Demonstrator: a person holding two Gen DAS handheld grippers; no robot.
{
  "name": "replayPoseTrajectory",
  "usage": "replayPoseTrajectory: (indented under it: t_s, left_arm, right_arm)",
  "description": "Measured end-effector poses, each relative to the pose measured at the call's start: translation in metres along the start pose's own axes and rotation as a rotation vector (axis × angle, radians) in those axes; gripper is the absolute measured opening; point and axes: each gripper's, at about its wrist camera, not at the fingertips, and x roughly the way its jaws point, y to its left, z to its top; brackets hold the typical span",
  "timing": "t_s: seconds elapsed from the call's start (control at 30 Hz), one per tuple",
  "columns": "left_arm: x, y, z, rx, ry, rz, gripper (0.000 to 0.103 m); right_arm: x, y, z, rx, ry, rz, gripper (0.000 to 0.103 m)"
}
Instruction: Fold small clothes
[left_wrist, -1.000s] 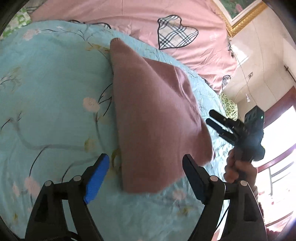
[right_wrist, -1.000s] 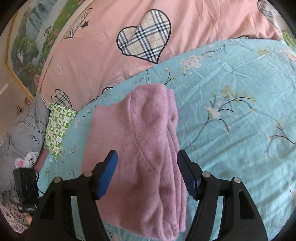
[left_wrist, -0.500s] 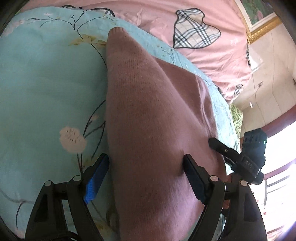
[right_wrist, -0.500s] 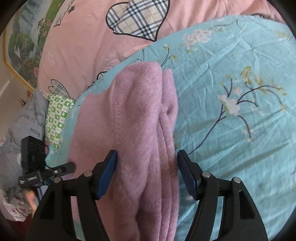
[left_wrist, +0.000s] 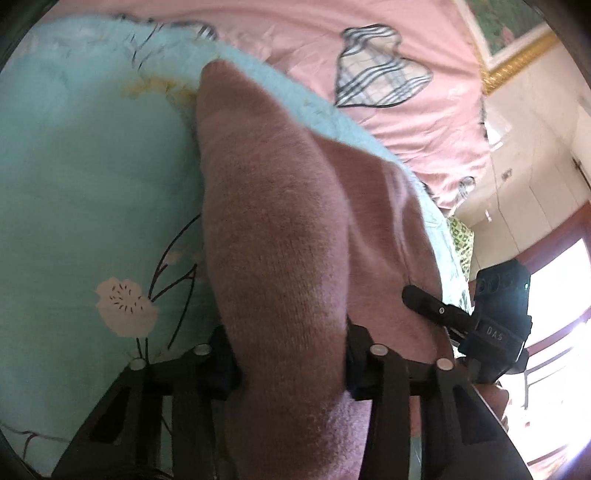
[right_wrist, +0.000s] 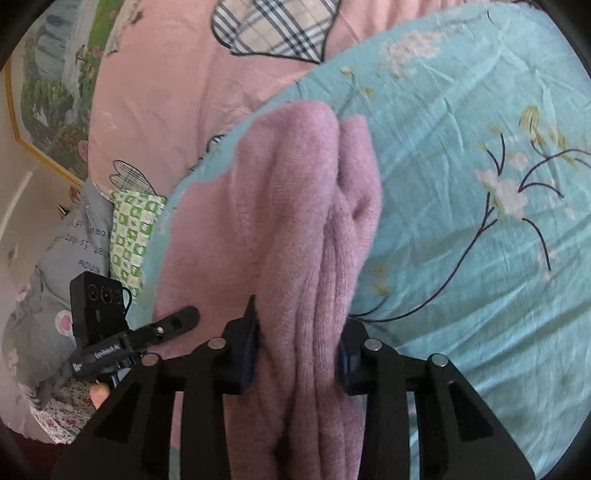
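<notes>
Evidently, both hand-held grippers, left (left_wrist: 288, 358) and right (right_wrist: 299, 350), were clamped on the pink knit garment (right_wrist: 295, 221), gripping its near edge to fold it across the bed (right_wrist: 480, 258).

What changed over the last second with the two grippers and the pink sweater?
Both grippers moved in onto the near edge of the pink sweater and closed: the left gripper and right gripper were open a second ago and now each pinches a bunched fold. The sweater has gathered into ridges. The blue floral sheet and pink quilt stayed put.
</notes>
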Motion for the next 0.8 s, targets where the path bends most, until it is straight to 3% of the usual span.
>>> replayPoseTrajectory:
  t_s: [0.2, 0.53, 0.8]
  left_arm:
    - [-0.073, -0.005, -0.020, 0.050, -0.090, 0.027, 0.039]
    - [-0.213, 0.075, -0.079, -0.074, -0.224, 0.124, 0.040]
    - [-0.255, 0.142, -0.109, -0.156, -0.267, 0.172, 0.040]
  right_arm:
    - [-0.008, 0.053, -0.016, -0.051, -0.029, 0.087, 0.034]
    - [0.066, 0.154, -0.061, -0.123, 0.074, 0.325, 0.034]
    - [0.129, 0.194, -0.091, -0.140, 0.181, 0.370, 0.034]
